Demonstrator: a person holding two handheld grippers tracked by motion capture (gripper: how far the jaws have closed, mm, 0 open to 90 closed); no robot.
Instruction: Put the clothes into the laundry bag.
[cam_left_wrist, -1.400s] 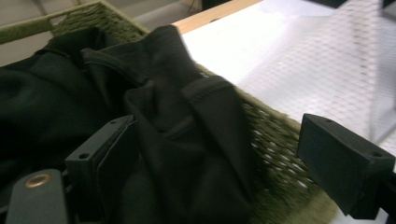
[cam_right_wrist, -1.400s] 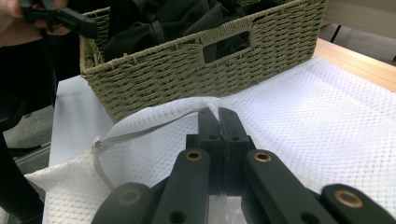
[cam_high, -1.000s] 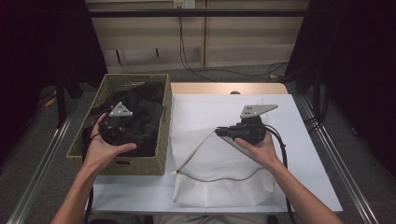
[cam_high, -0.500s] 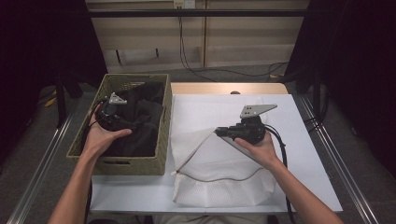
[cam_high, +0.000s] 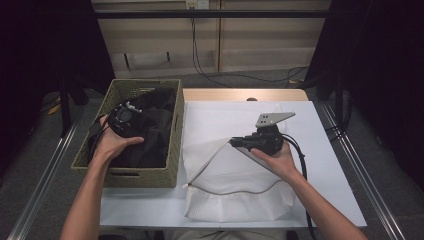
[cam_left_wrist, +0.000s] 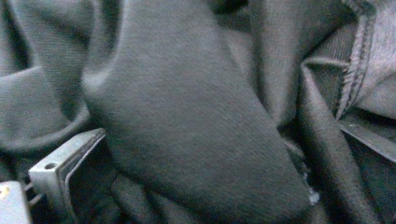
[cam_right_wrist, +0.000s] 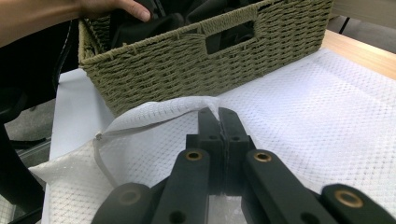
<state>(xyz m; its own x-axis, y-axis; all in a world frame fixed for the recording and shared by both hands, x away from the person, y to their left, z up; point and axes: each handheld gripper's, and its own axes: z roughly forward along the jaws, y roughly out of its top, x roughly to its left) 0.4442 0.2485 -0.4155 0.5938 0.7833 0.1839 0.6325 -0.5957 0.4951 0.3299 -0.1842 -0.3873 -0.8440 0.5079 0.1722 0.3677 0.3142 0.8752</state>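
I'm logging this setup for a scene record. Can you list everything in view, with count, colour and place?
Woven basket: one, olive green, left side of the table.
Dark clothing: a pile, black, inside the basket.
Mesh bag: one, white, on the table right of the basket, its opening edge lifted.
Table: one, white top.
Left gripper: one, black, open, down in the clothing.
Right gripper: one, black, shut on the mesh bag's edge.
Hands: two, left at the basket, right over the bag.
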